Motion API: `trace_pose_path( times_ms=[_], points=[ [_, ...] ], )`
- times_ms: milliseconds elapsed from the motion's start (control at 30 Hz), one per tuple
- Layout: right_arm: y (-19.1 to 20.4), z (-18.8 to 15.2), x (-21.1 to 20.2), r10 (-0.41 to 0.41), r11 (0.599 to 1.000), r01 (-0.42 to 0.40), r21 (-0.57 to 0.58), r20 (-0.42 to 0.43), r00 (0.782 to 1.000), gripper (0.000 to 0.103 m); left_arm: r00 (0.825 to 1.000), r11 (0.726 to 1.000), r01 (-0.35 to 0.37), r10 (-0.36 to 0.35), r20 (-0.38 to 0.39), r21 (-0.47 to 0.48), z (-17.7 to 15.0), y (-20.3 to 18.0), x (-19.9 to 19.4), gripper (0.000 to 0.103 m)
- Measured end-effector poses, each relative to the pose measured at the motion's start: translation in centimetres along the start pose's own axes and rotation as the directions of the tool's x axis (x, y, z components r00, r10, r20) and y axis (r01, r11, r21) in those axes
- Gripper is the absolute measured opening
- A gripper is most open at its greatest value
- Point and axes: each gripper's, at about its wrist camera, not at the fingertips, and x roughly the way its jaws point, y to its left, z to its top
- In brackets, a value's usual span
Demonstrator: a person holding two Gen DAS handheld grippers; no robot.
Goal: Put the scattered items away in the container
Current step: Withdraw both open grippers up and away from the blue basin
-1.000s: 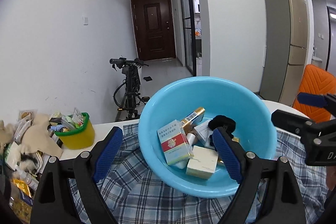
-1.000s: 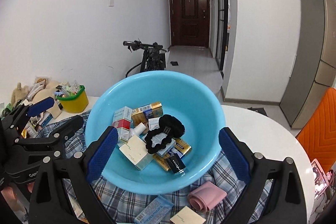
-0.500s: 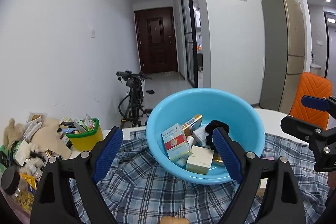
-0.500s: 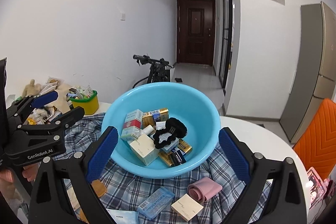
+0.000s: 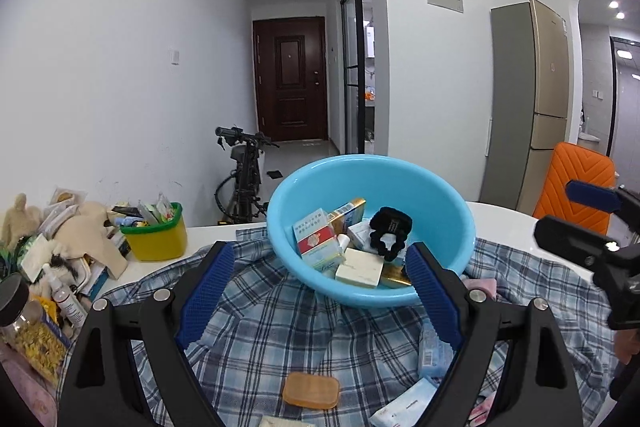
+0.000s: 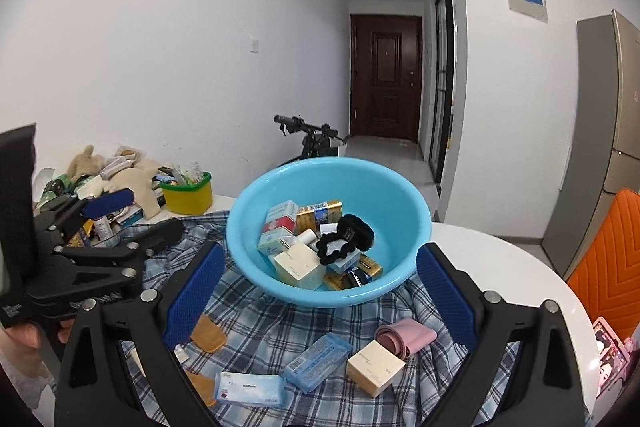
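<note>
Both grippers are spread wide and carry nothing. The left gripper (image 5: 316, 291) hangs over the plaid cloth (image 5: 260, 327) short of the basin (image 5: 460, 227), with nothing between its blue pads. The right gripper (image 6: 320, 291) is posed the same way, jaws wide, framing the near wall of the basin in its own view.

Just below the right gripper, loose things lie on the cloth: a pink roll (image 6: 404, 337), a cream box (image 6: 374, 367) touching it, a blue ribbed case (image 6: 318, 361), a white-and-blue packet (image 6: 250, 389), and two amber pieces (image 6: 208, 333). In the left view one amber piece (image 5: 311, 389) sits between the gripper's arms, and a blue case and a white packet lie to its right, likely the same ones.

Farther out, the basin rests on the cloth and already holds a good share: several small cartons, a cream box, gold packs and a black scrunchie (image 6: 346, 239) on top.

Judged from this, the job is perhaps over half done, with around six things outside the basin. The heap by the wall and the yellow tub (image 5: 156, 239) stand off the cloth; whether they count as scattered items I cannot tell. The pieces nearest the grippers seem the natural next picks.
</note>
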Motion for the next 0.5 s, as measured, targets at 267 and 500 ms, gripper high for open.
trace_pose_path(
  times_ms=[267,500],
  points=[
    [1.0,-2.2,-1.9,-0.018,1.000,0.018,-0.003,0.058,0.998,0.096,0.999,1.000,0.022,-0.021,0.030,-0.011,-2.1,-0.4,-1.8,0.090],
    [0.8,-4.6,-2.7,-0.043,0.999,0.042,0.011,0.077,0.996,0.096,0.997,0.999,0.034,-0.032,0.065,-0.036,-4.5,-0.3,-2.7,0.103]
  ],
)
